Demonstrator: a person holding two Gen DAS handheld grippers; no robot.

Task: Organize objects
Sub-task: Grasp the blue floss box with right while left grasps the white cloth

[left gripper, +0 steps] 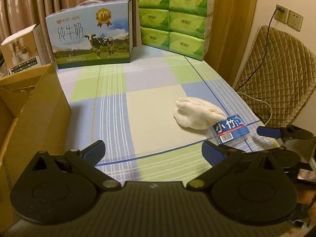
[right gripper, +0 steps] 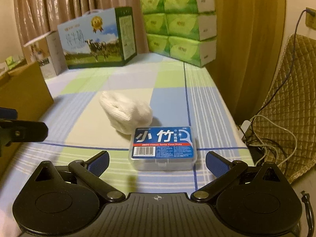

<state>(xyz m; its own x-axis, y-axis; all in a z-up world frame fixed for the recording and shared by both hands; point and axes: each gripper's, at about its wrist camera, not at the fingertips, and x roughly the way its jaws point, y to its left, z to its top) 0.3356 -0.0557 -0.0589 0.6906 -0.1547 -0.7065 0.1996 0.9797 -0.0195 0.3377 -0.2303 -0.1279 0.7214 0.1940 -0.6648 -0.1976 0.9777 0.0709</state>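
Pictured low in the right wrist frame: right tongs (right gripper: 157,161) spread wide, empty, facing the dental floss box (right gripper: 163,149) at lower centre on the checked table (right gripper: 209,106). Just behind, touching its upper left corner, the white rolled cloth (right gripper: 126,114). Left tongs (left gripper: 153,151) likewise spread, holding nothing, cardboard box (left gripper: 29,106) at left. Judged risks: slick plastic lid slipping from the pads, or the cloth dragged along if closed too far forward

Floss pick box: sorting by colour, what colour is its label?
Blue label with a red stripe; right wrist view.
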